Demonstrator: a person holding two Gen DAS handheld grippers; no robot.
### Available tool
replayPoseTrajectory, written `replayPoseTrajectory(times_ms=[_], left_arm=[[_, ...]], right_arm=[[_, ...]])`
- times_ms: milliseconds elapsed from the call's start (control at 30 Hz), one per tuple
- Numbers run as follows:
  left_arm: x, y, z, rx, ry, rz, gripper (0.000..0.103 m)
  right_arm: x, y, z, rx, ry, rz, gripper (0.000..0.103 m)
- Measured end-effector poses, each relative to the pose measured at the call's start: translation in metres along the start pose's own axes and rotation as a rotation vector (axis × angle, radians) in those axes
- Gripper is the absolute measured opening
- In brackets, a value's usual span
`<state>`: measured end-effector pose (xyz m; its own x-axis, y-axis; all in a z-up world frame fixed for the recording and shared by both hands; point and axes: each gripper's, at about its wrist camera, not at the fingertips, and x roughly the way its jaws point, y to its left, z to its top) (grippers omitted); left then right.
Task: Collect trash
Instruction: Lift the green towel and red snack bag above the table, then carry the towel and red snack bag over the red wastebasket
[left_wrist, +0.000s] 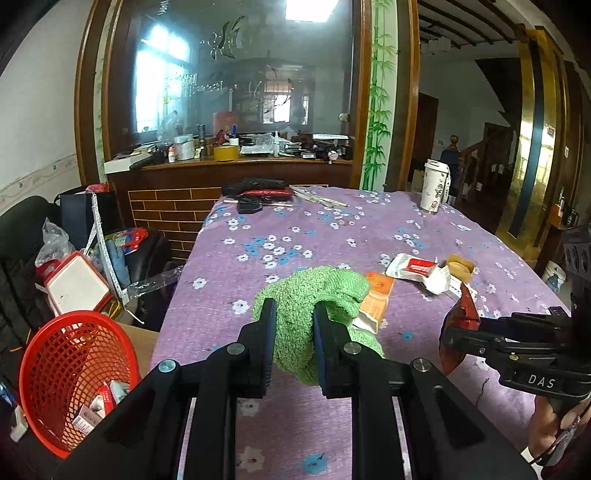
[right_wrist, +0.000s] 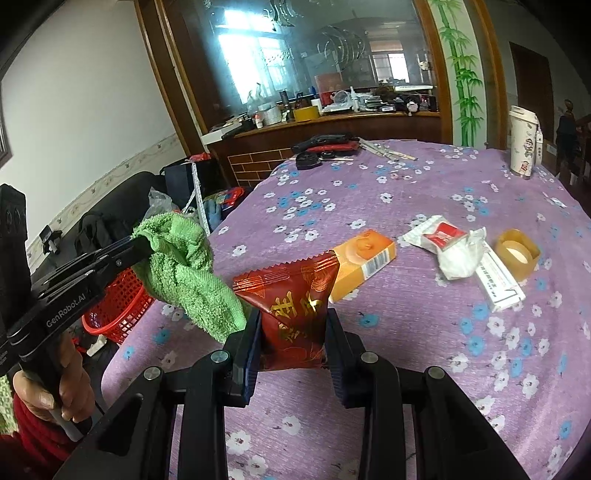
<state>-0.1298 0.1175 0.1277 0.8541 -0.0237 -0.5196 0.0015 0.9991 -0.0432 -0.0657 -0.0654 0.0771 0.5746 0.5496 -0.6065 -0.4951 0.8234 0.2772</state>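
Note:
My left gripper (left_wrist: 294, 325) is shut on a green towel (left_wrist: 314, 295), held above the purple flowered tablecloth (left_wrist: 295, 236); the towel also shows in the right wrist view (right_wrist: 184, 273). My right gripper (right_wrist: 291, 328) is shut on a dark red snack wrapper (right_wrist: 295, 306), lifted off the table; the wrapper also shows in the left wrist view (left_wrist: 461, 317). An orange box (right_wrist: 364, 262), a white and red wrapper (right_wrist: 443, 240), a white strip box (right_wrist: 498, 280) and a tape roll (right_wrist: 517, 251) lie on the cloth. A red mesh basket (left_wrist: 70, 373) with some boxes in it stands left of the table.
A white tumbler (left_wrist: 436, 184) stands at the far right of the table. Black and red items (left_wrist: 258, 192) lie at the far edge. Bags and a white-lidded box (left_wrist: 77, 284) crowd the floor at left. A cluttered wooden counter (left_wrist: 240, 155) is behind.

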Motion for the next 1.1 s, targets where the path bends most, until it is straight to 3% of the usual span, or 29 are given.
replayPoseTrajectory(times_ms=[433, 767, 1100], left_arm=[[-0.025, 0.042, 0.009, -0.067, -0.051, 0.044, 0.018], [-0.06, 0.115, 0.01, -0.16, -0.102, 0.155, 0.018], [-0.075, 0.189, -0.014, -0.231, -0.069, 0.293, 0.018]], right_arm=[[0.017, 0.046, 0.016, -0.087, 0.021, 0.059, 0.035], [0.042, 0.096, 0.03, -0.154, 0.062, 0.143, 0.035], [0.069, 0.166, 0.043, -0.261, 0.096, 0.227, 0.035]])
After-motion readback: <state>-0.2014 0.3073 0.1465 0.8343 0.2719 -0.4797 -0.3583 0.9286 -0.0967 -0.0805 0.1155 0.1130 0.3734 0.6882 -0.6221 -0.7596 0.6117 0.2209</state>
